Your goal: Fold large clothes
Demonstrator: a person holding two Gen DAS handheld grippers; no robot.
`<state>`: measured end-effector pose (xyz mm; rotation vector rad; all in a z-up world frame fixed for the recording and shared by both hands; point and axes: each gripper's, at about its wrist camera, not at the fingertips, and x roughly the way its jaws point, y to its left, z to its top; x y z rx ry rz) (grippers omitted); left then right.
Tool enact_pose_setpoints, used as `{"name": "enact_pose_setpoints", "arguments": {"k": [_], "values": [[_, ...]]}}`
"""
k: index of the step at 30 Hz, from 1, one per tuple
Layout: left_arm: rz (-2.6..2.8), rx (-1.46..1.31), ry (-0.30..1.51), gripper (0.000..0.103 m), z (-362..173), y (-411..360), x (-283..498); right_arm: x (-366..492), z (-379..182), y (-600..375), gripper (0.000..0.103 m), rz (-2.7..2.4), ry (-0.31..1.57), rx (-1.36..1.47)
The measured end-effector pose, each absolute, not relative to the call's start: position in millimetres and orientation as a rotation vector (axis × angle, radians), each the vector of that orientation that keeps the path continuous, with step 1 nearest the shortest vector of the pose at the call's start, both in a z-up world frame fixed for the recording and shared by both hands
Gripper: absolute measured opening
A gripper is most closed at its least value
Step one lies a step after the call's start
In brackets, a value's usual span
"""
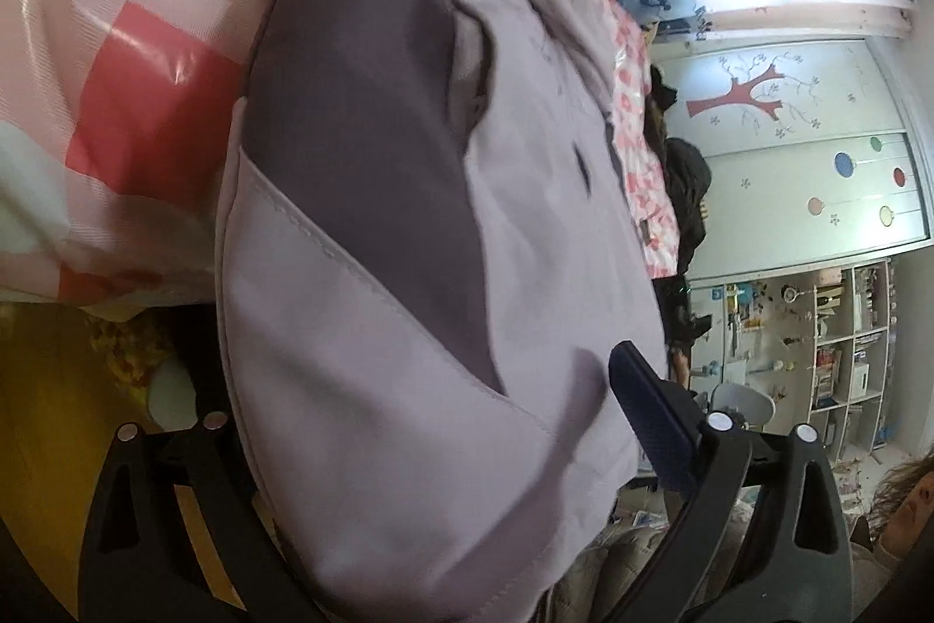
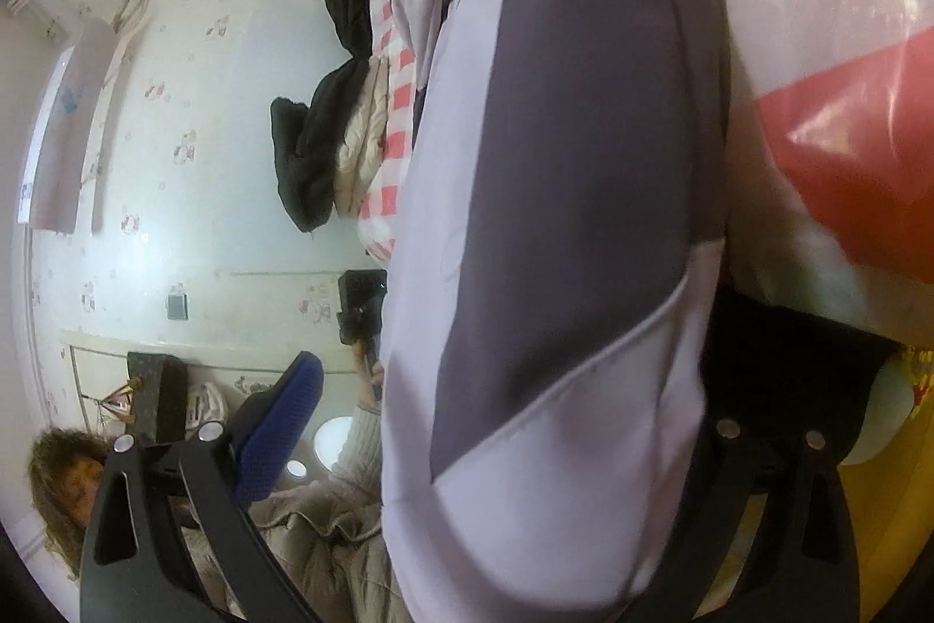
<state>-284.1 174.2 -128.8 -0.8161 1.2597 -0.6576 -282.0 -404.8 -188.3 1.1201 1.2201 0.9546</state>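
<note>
Lilac-and-grey garment (image 1: pixel 408 243) fills the centre of both wrist views, draped over a pink checked bed (image 1: pixel 117 68). Left tongs (image 1: pixel 420 448) and right tongs (image 2: pixel 496 448) straddle its hem; clamping cannot be told. Soft, light, probably slippery; stitched seams seem the best hold.

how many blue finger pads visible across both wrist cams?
2. One blue finger pad on the left gripper, beside the lilac-and-grey garment; one blue pad on the right gripper. Each gripper's other finger is hidden behind the fabric.
</note>
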Motion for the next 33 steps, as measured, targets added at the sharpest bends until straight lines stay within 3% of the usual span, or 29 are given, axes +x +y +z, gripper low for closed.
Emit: {"name": "enact_pose_setpoints", "arguments": {"k": [2,3,4,6,7,11,21,26,33], "values": [[-0.643,-0.805,1.251,0.064,-125.9,174.7,-284.9,-284.6,-187.6,-402.4,0.090,0.954,1.217,1.090],[-0.631,-0.799,1.246,0.051,-124.4,174.7,-283.3,-285.5,-187.1,-401.4,0.070,0.949,1.214,1.083],[-0.613,-0.776,1.247,0.045,-121.9,172.6,-284.0,-286.5,-186.2,-401.2,0.051,0.937,1.205,1.079],[-0.584,-0.759,1.235,0.025,-116.7,177.5,-286.3,-289.0,-181.0,-399.8,0.038,0.929,1.171,1.064],[-0.572,-0.757,1.229,0.022,-113.1,176.7,-286.4,-290.7,-176.6,-398.0,0.034,0.929,1.149,1.062],[-0.580,-0.765,1.136,0.013,-77.8,177.1,-294.4,-297.5,-145.7,-403.5,0.029,0.967,1.020,1.054],[-0.700,-0.743,0.978,0.012,6.9,184.1,-358.0,-350.2,-76.8,-408.8,0.030,1.107,0.799,1.054],[-0.707,-0.800,0.946,0.013,3.0,202.7,-405.3,-391.8,-86.0,-414.1,0.031,1.144,0.686,1.136],[-0.683,-0.926,0.896,0.013,-19.3,211.7,-407.6,-382.7,-108.1,-406.7,0.031,1.174,0.591,1.257]]}}
